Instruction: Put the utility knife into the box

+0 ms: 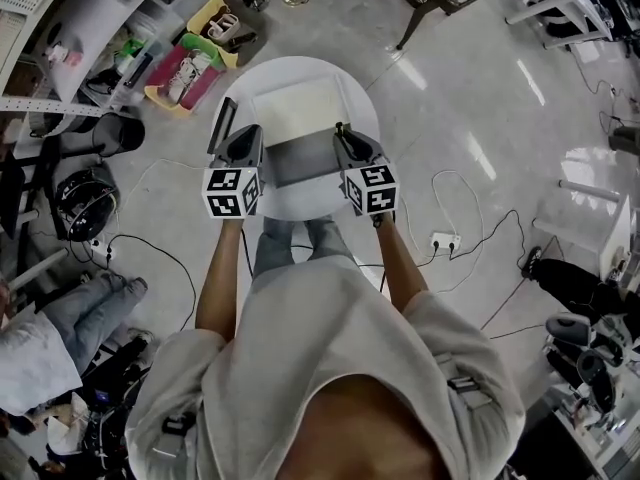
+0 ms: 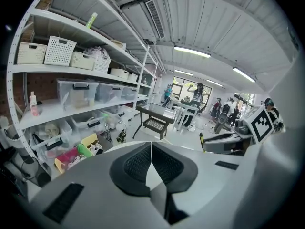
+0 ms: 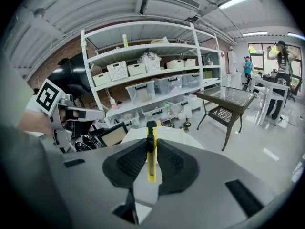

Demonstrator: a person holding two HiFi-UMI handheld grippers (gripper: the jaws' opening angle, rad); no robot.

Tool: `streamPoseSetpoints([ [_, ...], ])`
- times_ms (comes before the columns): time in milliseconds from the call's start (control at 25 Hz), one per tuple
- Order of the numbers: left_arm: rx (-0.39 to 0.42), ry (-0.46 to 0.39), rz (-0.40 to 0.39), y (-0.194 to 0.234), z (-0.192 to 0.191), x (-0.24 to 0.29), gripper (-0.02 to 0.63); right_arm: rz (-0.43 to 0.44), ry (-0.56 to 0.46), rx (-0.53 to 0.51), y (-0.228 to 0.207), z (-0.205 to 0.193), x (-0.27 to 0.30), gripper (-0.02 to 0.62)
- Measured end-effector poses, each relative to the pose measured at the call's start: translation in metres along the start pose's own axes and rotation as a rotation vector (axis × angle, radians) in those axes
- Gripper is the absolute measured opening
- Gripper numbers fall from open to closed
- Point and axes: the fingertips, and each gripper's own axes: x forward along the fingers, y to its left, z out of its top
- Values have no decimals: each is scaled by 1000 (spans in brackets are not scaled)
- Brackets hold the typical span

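The person holds both claws just above a round white bench (image 1: 292, 69), one at either side of a shallow open box (image 1: 300, 160) that lies on it. The right claw (image 3: 152, 143) is clamped on a yellow utility knife (image 3: 151, 170). The knife stands on edge between the black ribbed pads (image 3: 129, 162) and pokes out past them towards the bench, so it is not yet in the box. The left claw (image 2: 151, 149) has its jaws together with nothing between them. A dark-rimmed panel (image 1: 222, 125) stands tilted near the left claw's tip, at the bench's left edge. Shelves (image 3: 143, 49) with bins fill the background.
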Motion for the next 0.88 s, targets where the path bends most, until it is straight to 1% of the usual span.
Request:
streamPoseSetpoints([
  [320, -25, 30, -9, 4, -19, 2, 22, 24, 106, -2, 12, -38, 13, 81],
  [480, -37, 41, -7, 6, -27, 2, 21, 58, 168, -42, 19, -55, 19, 81],
  [600, -49, 44, -3, 9, -30, 1, 23, 90, 221, -117, 26, -64, 24, 81],
  [720, -54, 43, 0, 11, -30, 1, 21, 120, 283, -217, 34, -71, 29, 81],
  [800, -57, 44, 2, 11, -32, 0, 23, 140, 326, -301, 40, -77, 31, 81],
  [880, -64, 44, 6, 12, -33, -2, 23, 160, 371, -408, 43, -84, 35, 81],
])
